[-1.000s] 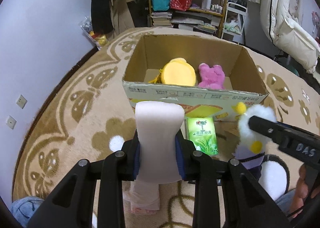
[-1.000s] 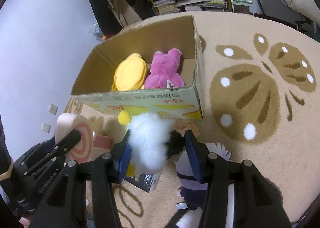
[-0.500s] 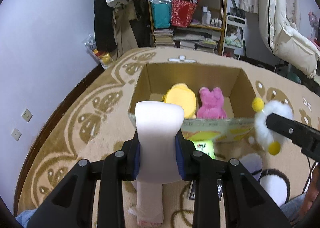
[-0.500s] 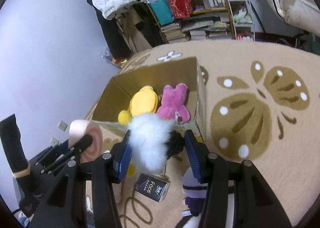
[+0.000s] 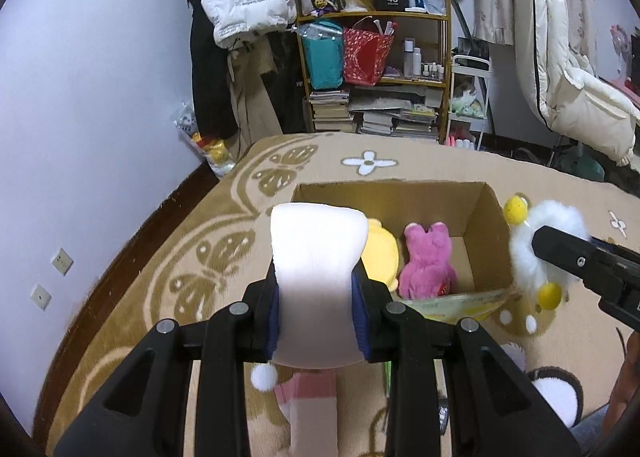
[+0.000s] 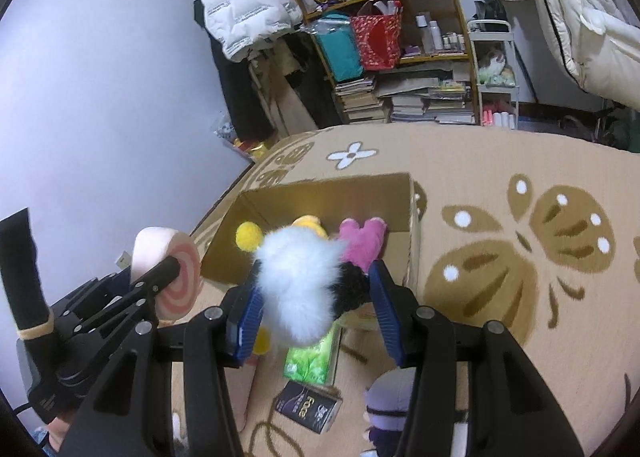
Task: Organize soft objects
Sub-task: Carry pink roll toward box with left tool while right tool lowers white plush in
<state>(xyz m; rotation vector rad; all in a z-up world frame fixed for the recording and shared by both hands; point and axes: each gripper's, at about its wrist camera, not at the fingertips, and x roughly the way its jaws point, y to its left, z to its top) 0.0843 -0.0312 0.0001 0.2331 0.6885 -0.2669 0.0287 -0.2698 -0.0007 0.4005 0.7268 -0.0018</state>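
Now the open cardboard box [image 5: 484, 217] sits mid-frame on the rug, yellow plush [image 5: 382, 253] and pink plush [image 5: 428, 261] inside. Left gripper [image 5: 318, 305] clamps the pink swirl-roll cushion [image 5: 318, 253] centre-frame; right gripper [image 6: 314, 303] squeezes the white fluffy plush [image 6: 300, 277] lower centre.

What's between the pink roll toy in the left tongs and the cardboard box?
Nothing visible. The pink roll toy hangs above the near-left edge of the open cardboard box; the yellow plush and pink plush already lie inside, space remaining.
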